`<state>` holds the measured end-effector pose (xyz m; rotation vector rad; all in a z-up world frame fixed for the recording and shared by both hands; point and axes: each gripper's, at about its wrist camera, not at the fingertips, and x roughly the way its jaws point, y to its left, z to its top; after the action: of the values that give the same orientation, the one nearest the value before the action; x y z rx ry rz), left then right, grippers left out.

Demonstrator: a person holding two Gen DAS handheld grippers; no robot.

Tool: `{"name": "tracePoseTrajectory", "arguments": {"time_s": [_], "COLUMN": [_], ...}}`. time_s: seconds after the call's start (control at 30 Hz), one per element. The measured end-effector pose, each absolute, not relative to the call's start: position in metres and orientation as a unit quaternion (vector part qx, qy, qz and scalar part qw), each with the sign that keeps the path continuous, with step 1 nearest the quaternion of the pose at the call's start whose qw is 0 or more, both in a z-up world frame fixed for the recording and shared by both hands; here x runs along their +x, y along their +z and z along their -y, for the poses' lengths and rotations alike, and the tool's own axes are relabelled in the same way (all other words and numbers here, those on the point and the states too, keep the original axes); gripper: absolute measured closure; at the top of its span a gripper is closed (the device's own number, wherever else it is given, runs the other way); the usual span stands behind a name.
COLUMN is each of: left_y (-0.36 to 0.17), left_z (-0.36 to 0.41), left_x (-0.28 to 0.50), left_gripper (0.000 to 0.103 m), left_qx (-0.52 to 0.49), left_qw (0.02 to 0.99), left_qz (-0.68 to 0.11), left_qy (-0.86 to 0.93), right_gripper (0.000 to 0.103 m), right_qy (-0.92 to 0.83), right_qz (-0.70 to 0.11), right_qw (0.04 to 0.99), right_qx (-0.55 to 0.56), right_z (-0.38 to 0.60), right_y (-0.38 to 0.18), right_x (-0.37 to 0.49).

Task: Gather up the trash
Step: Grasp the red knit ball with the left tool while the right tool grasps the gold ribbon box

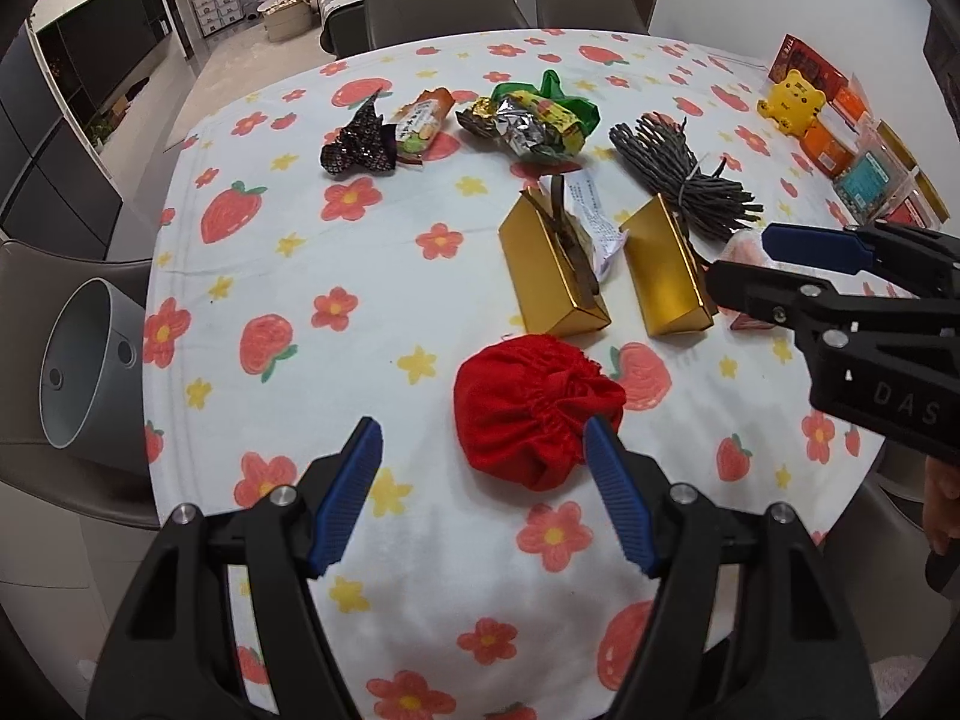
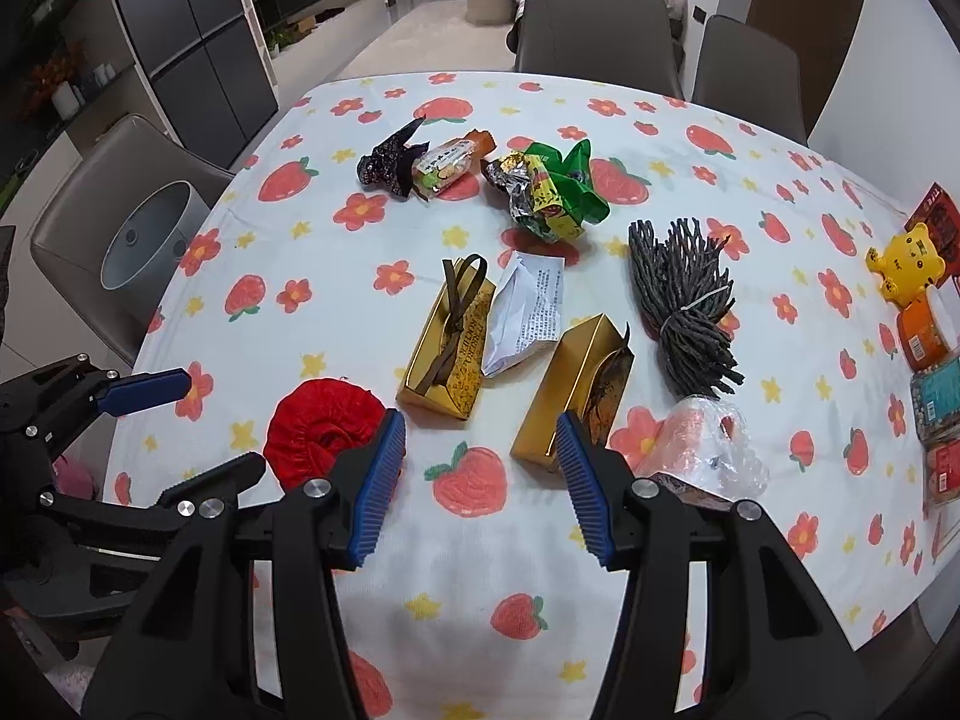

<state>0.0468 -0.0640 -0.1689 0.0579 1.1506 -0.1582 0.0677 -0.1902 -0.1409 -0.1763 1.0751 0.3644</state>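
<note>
Left wrist view: left gripper (image 1: 483, 438) over the tablecloth (image 1: 372, 276), fingers apart, nothing between them. Landmark = red pouch (image 1: 534, 411): it sits just past the right fingertip, partly behind it; contact can't be told. Two gold boxes (image 1: 555, 276) just beyond the pouch, folded paper slip (image 1: 591, 210) between them. Wrapper pile (image 1: 528, 120) and dark wrapper (image 1: 360, 141) further beyond. Grey bin (image 1: 84, 366) well left of the pouch, off the table edge. Right gripper (image 1: 738, 267) enters right of the pouch.

Right wrist view: right gripper (image 2: 480, 441) fingers apart, empty. Red pouch (image 2: 321, 438) just left of its left fingertip. Gold box (image 2: 570, 393) right of the pouch, behind the right fingertip. Clear plastic bag (image 2: 702, 441) further right. Twig bundle (image 2: 690, 306) beyond it.
</note>
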Motion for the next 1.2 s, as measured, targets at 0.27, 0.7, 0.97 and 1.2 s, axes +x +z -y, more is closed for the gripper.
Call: {"name": "tracePoseTrajectory", "arguments": {"time_s": [0.27, 0.7, 0.97, 1.2], "left_y": [-0.201, -0.21, -0.197, -0.197], "left_z": [0.079, 0.078, 0.059, 0.042], "left_x": [0.063, 0.071, 0.074, 0.085], "left_gripper": [0.034, 0.09, 0.091, 0.091], "left_qx": [0.024, 0.011, 0.014, 0.02], "left_qw": [0.822, 0.819, 0.832, 0.84], "left_qz": [-0.563, -0.563, -0.547, -0.537], "left_qy": [-0.084, -0.112, -0.09, -0.072], "right_gripper": [0.052, 0.052, 0.052, 0.052], "right_qy": [0.187, 0.194, 0.199, 0.197], "right_qz": [-0.519, -0.526, -0.525, -0.537], "right_qw": [0.83, 0.824, 0.824, 0.817], "right_qx": [-0.088, -0.084, -0.08, -0.072], "right_z": [0.186, 0.182, 0.168, 0.152], "right_y": [-0.164, -0.173, -0.177, -0.202], "right_x": [0.075, 0.085, 0.096, 0.107]}}
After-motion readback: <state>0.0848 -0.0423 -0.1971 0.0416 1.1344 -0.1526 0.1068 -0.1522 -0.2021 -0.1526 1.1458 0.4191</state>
